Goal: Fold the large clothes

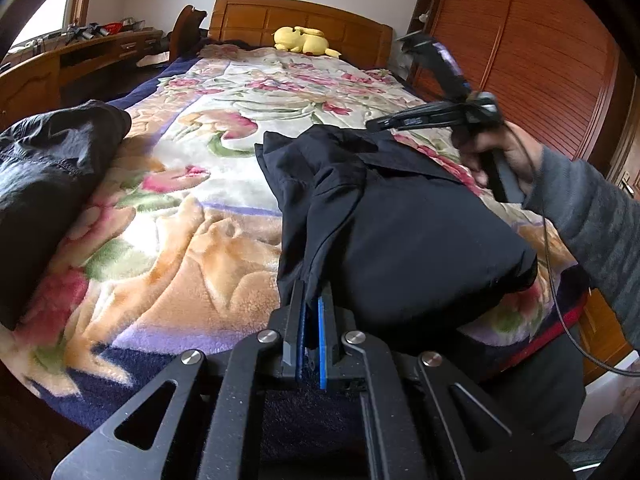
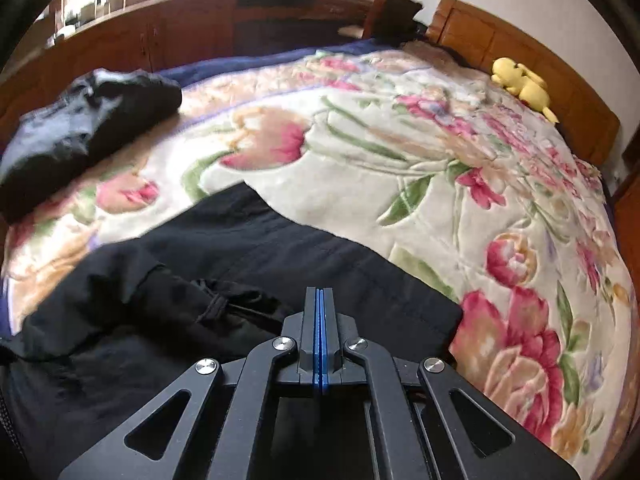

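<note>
A large black garment [image 1: 400, 216] lies partly folded on the flowered blanket [image 1: 208, 168] near the bed's foot. My left gripper [image 1: 312, 292] is shut on the garment's near edge, with cloth between the blue pads. My right gripper [image 2: 319, 292] is shut with its pads together and nothing between them, just above the same garment [image 2: 240, 264]. In the left wrist view the right gripper [image 1: 372, 124] hovers over the garment's far side, held by a hand in a grey sleeve.
A second dark garment [image 1: 52, 184] lies bunched at the bed's left edge, also in the right wrist view [image 2: 80, 128]. A yellow plush toy [image 1: 302, 40] sits by the wooden headboard [image 1: 300, 16]. A wooden desk [image 1: 80, 56] stands left, a wardrobe [image 1: 520, 52] right.
</note>
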{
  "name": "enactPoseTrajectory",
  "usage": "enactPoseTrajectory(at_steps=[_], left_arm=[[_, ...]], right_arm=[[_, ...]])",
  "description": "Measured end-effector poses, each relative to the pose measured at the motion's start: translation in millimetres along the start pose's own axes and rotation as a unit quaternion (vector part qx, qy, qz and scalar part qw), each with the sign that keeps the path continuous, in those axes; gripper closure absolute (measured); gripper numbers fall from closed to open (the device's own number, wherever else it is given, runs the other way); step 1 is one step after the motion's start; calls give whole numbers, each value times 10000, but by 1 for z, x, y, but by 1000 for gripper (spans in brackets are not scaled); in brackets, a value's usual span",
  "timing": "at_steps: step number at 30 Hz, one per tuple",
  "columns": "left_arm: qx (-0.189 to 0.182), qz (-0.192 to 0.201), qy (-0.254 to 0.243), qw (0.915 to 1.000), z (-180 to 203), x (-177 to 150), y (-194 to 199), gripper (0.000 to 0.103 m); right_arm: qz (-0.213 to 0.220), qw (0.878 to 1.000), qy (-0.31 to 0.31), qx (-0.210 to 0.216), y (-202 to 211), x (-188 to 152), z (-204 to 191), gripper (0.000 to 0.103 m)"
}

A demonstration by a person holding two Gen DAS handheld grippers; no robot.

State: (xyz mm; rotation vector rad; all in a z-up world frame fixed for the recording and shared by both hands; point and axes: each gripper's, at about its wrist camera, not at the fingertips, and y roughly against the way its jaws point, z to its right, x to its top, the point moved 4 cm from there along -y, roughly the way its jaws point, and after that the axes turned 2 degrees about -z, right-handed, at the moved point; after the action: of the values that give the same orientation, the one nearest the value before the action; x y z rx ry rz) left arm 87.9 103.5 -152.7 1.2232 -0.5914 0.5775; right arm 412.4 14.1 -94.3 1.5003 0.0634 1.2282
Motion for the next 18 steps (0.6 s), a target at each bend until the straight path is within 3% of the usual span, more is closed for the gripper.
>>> enactPoseTrajectory(at_steps=[2, 6, 8, 11, 14, 18], left_arm=[[31, -10, -12, 10000, 0, 0, 0, 99], [84, -7, 10, 10000, 2, 1, -1, 99], [93, -24, 10, 10000, 2, 1, 0, 99], [149, -37, -20, 9999, 1, 1, 4, 99], [99, -109, 65, 9999, -3, 0, 8, 98], [146, -218, 42, 9996, -5, -6, 18, 94]], right_arm=[[129, 9992, 48, 366, 17, -1, -10, 103], [173, 9935, 436, 1033, 43, -5, -55, 80], [-21, 9870, 663, 1462, 43, -11, -78, 80], [-532, 9831, 1104, 1359, 20, -22, -103, 80], [-1021, 9849, 712, 1207, -18, -25, -95, 80], [-963, 9858, 691, 1187, -26, -27, -90, 80]])
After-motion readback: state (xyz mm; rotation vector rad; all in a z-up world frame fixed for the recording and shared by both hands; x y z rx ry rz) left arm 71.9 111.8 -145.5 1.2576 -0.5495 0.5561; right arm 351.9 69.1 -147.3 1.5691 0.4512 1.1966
